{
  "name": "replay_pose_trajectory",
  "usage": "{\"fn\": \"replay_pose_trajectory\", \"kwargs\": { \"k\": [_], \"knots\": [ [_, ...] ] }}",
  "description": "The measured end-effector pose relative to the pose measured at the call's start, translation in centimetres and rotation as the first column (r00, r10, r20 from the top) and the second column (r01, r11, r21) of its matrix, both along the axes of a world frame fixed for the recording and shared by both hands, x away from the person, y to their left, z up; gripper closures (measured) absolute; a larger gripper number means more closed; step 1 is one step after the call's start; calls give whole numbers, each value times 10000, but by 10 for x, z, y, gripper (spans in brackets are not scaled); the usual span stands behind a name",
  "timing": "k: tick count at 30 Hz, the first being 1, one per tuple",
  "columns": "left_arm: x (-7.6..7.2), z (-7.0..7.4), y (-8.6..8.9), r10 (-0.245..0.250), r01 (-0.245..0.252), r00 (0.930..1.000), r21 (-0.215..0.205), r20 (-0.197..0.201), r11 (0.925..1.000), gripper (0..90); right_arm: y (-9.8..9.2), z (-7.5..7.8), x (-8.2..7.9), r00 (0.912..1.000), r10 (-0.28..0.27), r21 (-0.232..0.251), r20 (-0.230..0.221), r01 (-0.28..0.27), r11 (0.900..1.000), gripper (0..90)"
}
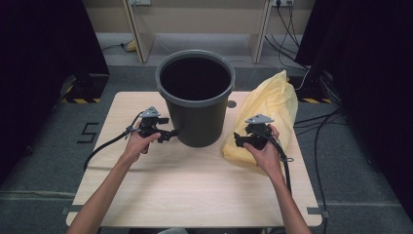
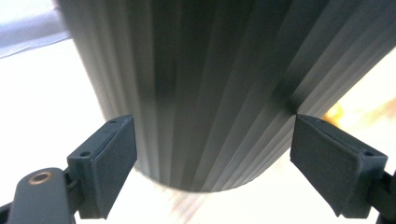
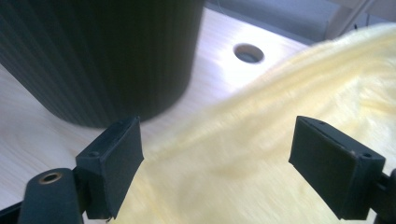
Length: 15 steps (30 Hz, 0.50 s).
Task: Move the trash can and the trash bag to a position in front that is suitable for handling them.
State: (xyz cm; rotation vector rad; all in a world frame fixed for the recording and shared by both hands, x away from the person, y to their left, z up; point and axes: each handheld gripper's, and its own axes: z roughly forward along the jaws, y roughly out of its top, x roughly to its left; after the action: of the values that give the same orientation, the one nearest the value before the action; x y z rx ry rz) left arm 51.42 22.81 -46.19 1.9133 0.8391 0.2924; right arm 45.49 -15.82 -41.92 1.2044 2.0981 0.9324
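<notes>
A dark grey ribbed bucket stands upright at the back middle of the wooden table; its wall looms close in the left gripper view. A crumpled yellow plastic bag lies to the right of it. My left gripper is open, pointing at the bucket's lower left side with nothing between its jaws. My right gripper hovers over the bag's near left part, its jaws wide apart and off the plastic. The bucket's base stands to the left in the right gripper view.
A round cable hole pierces the table behind the bucket and bag. Dark curtains flank the table, with cables on the floor at right. A black mark sits on the grey floor at left.
</notes>
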Motion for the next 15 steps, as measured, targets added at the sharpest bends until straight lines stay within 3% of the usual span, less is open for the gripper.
{"fn": "replay_pose_trajectory", "kwargs": {
  "k": [1, 2, 4, 9, 14, 15],
  "knots": [
    [0, 0, 0, 0, 0, 10000, 0, 0, 10000, 143, 0, 0, 0, 10000, 0, 0, 0, 0, 10000, 176],
    [0, 0, 2, 586, -587, 9983, 211, 53, 9981, 151, -9, -5, -3, 9998, -83, -44, -155, 82, 10000, 177],
    [-2, 2, 4, 945, -962, 9950, 583, 313, 9937, 153, -17, -12, -6, 9993, -95, -118, -361, 91, 9999, 181],
    [-21, 3, 16, 781, -784, 9964, 78, 327, 9969, 167, -47, -31, -15, 9953, -637, -631, -731, 591, 9963, 189],
    [-43, -8, 31, 768, -776, 9968, 403, 199, 9962, 162, -72, -45, -20, 9892, -1080, -603, -994, 1024, 9929, 185],
    [-52, -16, 40, 844, -846, 9964, 642, 57, 9943, 162, -81, -51, -22, 9866, -1179, -538, -1128, 1124, 9922, 250]
  ]
}}
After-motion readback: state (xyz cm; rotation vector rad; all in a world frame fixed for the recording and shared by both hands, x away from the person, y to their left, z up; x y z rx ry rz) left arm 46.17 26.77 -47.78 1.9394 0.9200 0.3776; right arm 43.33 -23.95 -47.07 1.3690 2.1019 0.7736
